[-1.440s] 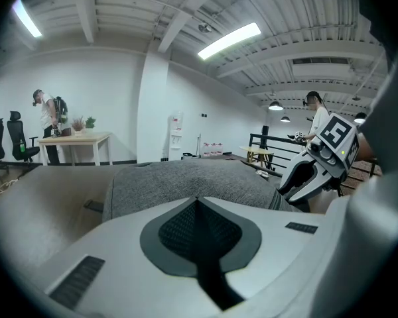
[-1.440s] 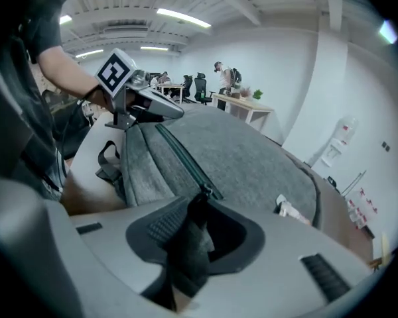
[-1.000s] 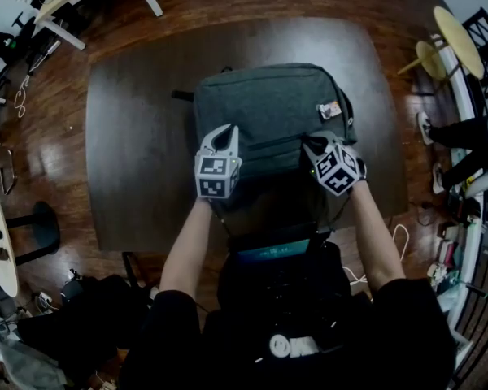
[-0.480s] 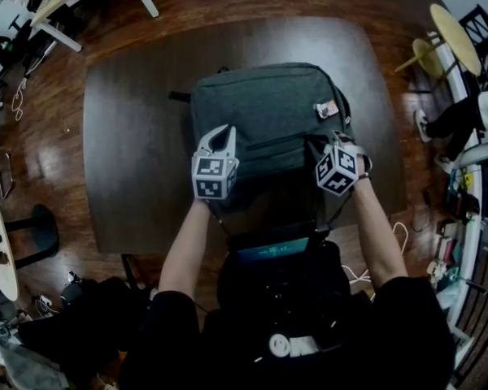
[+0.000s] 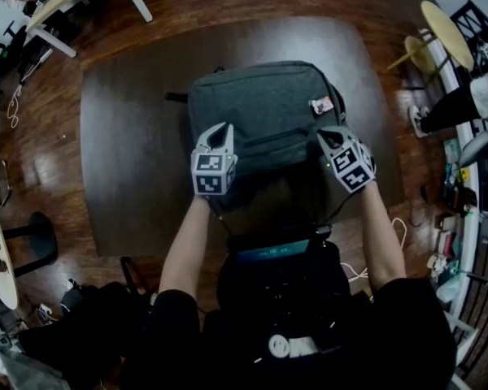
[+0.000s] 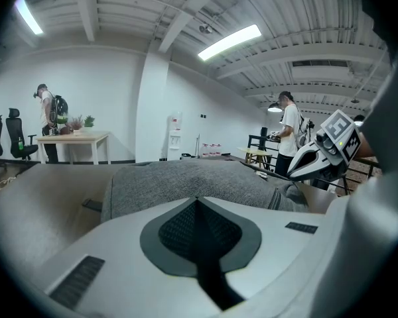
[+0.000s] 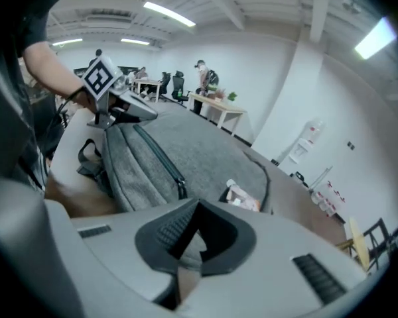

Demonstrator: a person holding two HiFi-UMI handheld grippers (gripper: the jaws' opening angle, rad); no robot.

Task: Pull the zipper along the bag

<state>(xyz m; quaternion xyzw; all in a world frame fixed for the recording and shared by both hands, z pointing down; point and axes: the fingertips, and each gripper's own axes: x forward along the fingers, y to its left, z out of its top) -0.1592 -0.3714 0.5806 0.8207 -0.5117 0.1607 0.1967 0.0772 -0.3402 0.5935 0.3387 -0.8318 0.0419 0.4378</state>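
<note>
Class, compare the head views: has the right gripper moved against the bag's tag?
Yes. The right gripper has shifted rightward relative to the tag, towards the bag's right edge, its jaws just closing; what they hold is unclear.

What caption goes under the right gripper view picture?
Right tool shut on a grey tab, with the backpack, its zipper and the left tool beyond.

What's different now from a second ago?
The right gripper slid a little toward the right edge of the bag, twisted, and its jaws have just been closing. Now they're shut, though whether they pinch anything isn't clear. The left gripper, bag and table stayed put.
</note>
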